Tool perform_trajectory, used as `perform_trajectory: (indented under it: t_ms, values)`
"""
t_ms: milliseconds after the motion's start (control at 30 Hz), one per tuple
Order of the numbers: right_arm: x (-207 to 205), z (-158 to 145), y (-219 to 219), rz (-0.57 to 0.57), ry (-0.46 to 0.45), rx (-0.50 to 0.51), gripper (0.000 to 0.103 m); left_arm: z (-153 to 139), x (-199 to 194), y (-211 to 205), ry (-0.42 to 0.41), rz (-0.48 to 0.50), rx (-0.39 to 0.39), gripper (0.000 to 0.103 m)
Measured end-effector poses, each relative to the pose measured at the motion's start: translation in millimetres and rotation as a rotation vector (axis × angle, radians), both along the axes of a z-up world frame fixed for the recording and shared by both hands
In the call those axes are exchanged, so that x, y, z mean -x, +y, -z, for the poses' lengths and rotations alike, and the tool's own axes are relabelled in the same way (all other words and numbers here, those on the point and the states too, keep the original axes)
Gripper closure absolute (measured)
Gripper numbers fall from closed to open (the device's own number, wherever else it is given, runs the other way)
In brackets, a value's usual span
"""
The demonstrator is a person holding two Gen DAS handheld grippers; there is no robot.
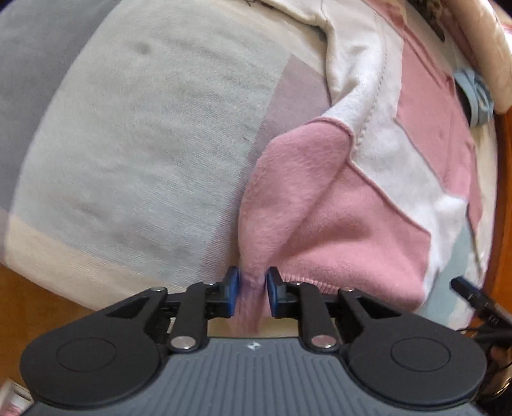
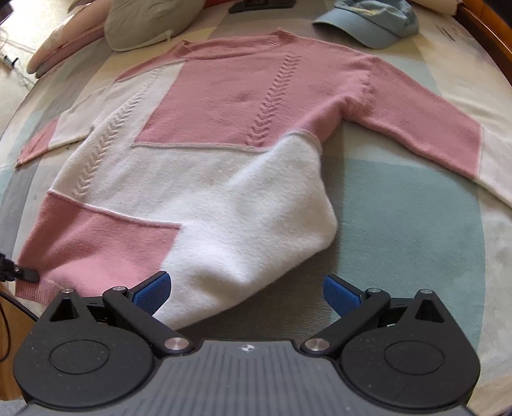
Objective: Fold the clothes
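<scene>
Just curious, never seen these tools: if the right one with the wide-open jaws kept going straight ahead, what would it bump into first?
Most likely the sweater's white lower corner, which lies between the right gripper's open jaws.

Each camera sat behind its gripper's fingers, facing steeply down at the bed. The left wrist view was very close to the sweater (image 1: 320,204) hem; the right wrist view looked from farther back. Both shared the sweater and the blue cap (image 2: 368,22).
</scene>
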State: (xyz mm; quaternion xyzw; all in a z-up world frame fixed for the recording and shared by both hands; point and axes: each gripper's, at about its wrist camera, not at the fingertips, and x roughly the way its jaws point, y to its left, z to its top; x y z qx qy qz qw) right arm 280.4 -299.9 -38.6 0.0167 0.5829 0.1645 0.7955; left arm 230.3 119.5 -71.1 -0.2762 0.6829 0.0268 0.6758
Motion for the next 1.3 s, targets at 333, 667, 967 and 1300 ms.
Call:
perform_trajectory:
  t_ms: [333, 667, 967, 1300]
  values:
    - [0.0, 21.9, -18.0, 0.122, 0.088, -0.030, 0.000, -37.5, -37.4, 6.3, -0.016, 0.218, -0.203, 0.063]
    - [5.4, 36.9, -45.2, 0.254, 0.096, -0.135, 0.000, -61.3, -111.6, -56.0, -0.075, 0.474, -0.334, 0.053]
    - [48.2, 36.9, -71.7, 0.322, 0.061, -0.090, 0.000, -48.1, -160.4, -190.6, -0.197, 0.768, -0.271, 0.051]
    - [76.9, 26.6, -115.1, 0.507, 0.013, -0.107, 0.000, -24.3, -127.1, -312.6, -0.274, 1.016, -0.186, 0.046]
